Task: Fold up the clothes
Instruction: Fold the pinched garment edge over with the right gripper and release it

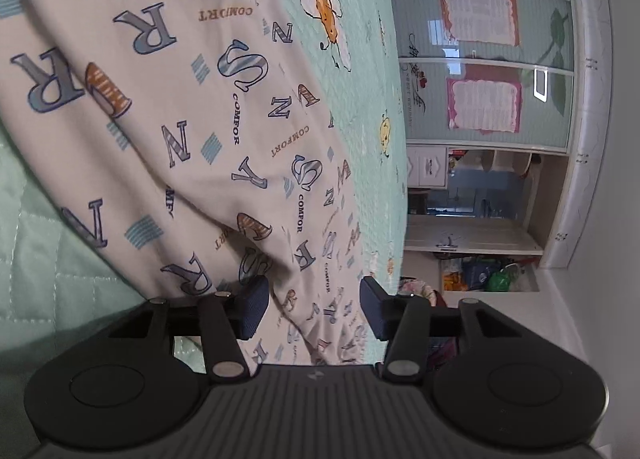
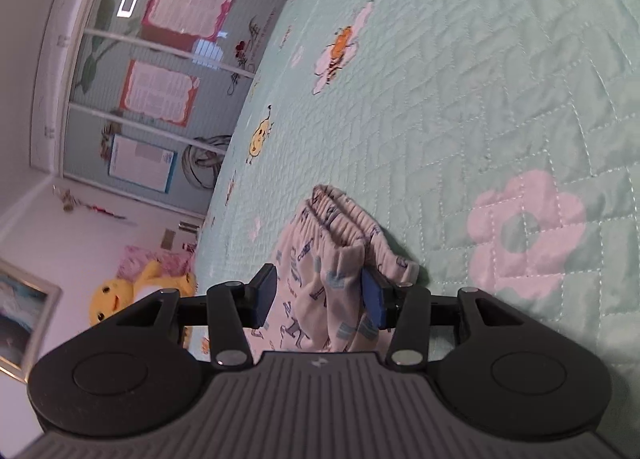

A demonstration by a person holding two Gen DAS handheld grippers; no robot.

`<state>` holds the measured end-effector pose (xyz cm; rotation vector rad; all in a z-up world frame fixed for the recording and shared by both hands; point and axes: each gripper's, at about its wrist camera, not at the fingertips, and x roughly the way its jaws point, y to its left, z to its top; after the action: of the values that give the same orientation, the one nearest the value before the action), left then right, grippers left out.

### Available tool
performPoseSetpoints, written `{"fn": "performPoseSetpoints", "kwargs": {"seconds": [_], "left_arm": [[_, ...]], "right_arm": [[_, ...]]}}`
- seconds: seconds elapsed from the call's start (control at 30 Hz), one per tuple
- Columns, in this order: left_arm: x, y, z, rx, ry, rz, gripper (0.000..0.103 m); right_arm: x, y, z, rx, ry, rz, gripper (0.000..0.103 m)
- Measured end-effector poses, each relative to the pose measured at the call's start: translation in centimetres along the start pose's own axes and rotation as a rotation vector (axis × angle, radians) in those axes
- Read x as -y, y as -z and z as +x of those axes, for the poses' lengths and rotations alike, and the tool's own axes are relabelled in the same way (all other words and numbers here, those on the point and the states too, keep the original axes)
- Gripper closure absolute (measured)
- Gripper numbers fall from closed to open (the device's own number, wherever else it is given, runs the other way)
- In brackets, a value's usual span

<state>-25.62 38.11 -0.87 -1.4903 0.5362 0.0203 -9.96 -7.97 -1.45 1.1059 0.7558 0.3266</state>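
1. The trousers [image 1: 192, 131] lie on the bed [image 2: 480, 79], a long letter-print stretch running away from the left gripper [image 1: 314, 309].
2. At the right gripper [image 2: 318, 299] the waistband [image 2: 344, 219] sits doubled (two elastic edges side by side), so at least one fold is in.
3. Both grippers are spread, cloth between the pads, nothing pinched.
4. The bed's edge runs near the trousers on the wardrobe [image 1: 500, 79] side; open quilt lies beyond the waistband.

Pants [image 1: 192, 131] lying on the bedspread [image 2: 460, 79], waistband [image 2: 348, 219] ahead of the right claw [image 2: 320, 295], wardrobe [image 1: 500, 59] behind the bed
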Motion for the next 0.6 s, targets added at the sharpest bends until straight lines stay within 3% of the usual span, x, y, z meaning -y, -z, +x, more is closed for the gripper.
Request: {"fn": "performPoseSetpoints", "kwargs": {"seconds": [0.13, 0.2, 0.23, 0.3, 0.47, 0.57, 0.6], "left_arm": [[-0.1, -0.5, 0.5, 0.011, -0.036, -0.002, 0.081], [0.1, -0.6, 0.5, 0.006, -0.037, 0.001, 0.091], [0.2, -0.7, 0.5, 0.002, -0.037, 0.002, 0.095], [1.0, -0.8, 0.1, -0.001, -0.013, 0.033, 0.103], [4.3, -0.4, -2.5, -0.033, 0.112, 0.111, 0.103], [4.1, 0.9, -3.3, -0.08, 0.081, 0.174, 0.103], [3.5, 1.3, -3.0, -0.093, 0.041, 0.183, 0.103]], "right_arm": [[-0.5, 0.2, 0.8, 0.001, 0.024, -0.03, 0.058], [-1.1, 0.3, 1.2, -0.003, 0.055, -0.065, 0.077], [-1.2, 0.3, 1.2, -0.005, 0.062, -0.074, 0.091], [-1.4, 0.1, 0.7, -0.005, 0.048, -0.081, 0.094], [-1.8, -0.5, -1.7, 0.001, -0.024, -0.077, 0.095], [-1.6, -0.8, -3.1, 0.005, -0.05, -0.074, 0.095], [-1.3, -0.9, -3.2, 0.0, -0.035, -0.077, 0.095]]}}
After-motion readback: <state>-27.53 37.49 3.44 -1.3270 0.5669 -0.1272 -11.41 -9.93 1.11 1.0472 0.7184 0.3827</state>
